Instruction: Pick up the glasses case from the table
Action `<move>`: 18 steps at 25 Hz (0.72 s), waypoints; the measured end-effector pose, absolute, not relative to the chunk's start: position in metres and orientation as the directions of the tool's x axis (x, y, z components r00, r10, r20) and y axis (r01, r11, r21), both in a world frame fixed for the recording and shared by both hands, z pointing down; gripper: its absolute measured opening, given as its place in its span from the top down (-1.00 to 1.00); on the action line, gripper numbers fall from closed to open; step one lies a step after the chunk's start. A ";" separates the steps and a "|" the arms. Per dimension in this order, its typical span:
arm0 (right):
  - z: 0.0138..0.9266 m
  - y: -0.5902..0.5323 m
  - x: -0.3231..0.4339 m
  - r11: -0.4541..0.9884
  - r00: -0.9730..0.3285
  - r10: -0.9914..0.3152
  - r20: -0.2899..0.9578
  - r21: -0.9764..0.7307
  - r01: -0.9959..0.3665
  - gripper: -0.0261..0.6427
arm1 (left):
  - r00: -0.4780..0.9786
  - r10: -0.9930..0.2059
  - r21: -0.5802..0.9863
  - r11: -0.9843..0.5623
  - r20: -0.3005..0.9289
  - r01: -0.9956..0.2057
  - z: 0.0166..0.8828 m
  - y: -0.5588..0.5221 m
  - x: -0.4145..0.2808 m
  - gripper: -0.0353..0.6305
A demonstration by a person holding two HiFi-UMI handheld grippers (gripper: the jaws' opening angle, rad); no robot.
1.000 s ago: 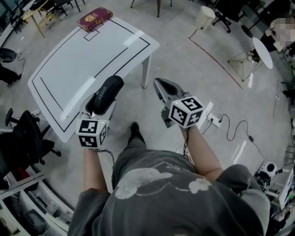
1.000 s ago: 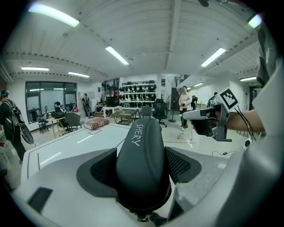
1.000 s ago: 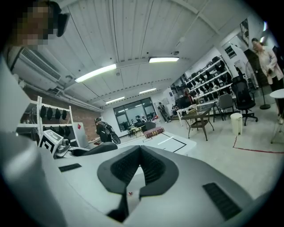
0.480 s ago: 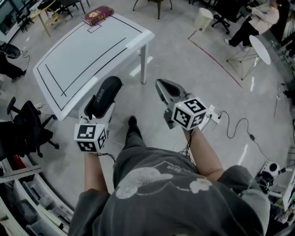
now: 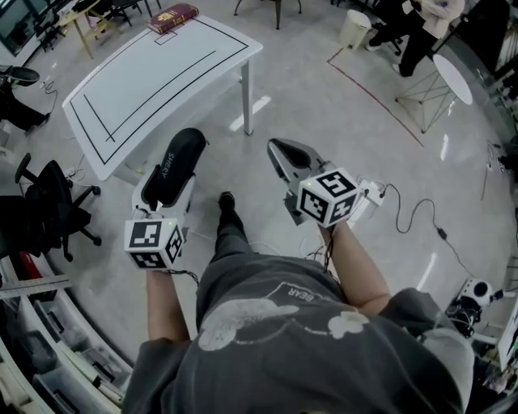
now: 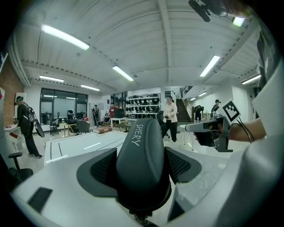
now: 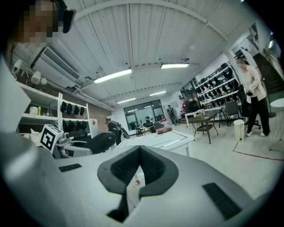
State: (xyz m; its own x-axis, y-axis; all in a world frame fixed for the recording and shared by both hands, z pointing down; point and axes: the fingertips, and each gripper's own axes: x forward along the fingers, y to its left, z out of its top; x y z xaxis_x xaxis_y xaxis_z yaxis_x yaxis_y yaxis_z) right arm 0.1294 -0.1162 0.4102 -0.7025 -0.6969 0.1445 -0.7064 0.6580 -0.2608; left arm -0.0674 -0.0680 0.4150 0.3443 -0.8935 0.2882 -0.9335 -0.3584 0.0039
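Observation:
The black glasses case (image 5: pixel 174 162), marked with white lettering, is off the table and sits between the jaws of my left gripper (image 5: pixel 167 184), which is shut on it. In the left gripper view the case (image 6: pixel 142 159) stands upright between the two dark pads (image 6: pixel 103 170) and hides what lies beyond. My right gripper (image 5: pixel 278 149) hangs over the floor beside it, shut, with nothing in it; its pads (image 7: pixel 124 166) meet at the tip. The white table (image 5: pixel 154 81) lies ahead and to the left, apart from both grippers.
A dark red book (image 5: pixel 172 16) lies at the table's far corner. A black office chair (image 5: pixel 48 210) stands left of me, with shelving at the lower left. Cables (image 5: pixel 409 212) trail on the floor to the right. A round white side table (image 5: pixel 453 77) and a bin (image 5: pixel 354 28) stand further off.
The table has drifted up and away in the head view as I back off from it. The case stays in the left gripper; the right gripper has barely shifted.

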 end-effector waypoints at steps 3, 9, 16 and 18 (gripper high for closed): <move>0.413 -0.104 0.130 0.662 -0.709 -0.689 0.147 -0.271 -0.699 0.93 | 0.334 -0.898 0.006 -0.347 0.287 -0.938 0.415 -0.054 -0.064 -0.10; 0.424 -0.084 0.132 0.671 -0.723 -0.671 0.163 -0.279 -0.686 0.93 | 0.332 -0.898 0.031 -0.338 0.289 -0.941 0.423 -0.029 -0.056 -0.10; 0.440 -0.069 0.131 0.678 -0.733 -0.652 0.193 -0.285 -0.678 0.93 | 0.334 -0.892 0.054 -0.334 0.304 -0.941 0.435 -0.010 -0.052 -0.10; 0.441 -0.068 0.130 0.681 -0.736 -0.649 0.194 -0.284 -0.675 0.93 | 0.334 -0.892 0.057 -0.332 0.306 -0.941 0.436 -0.009 -0.052 -0.10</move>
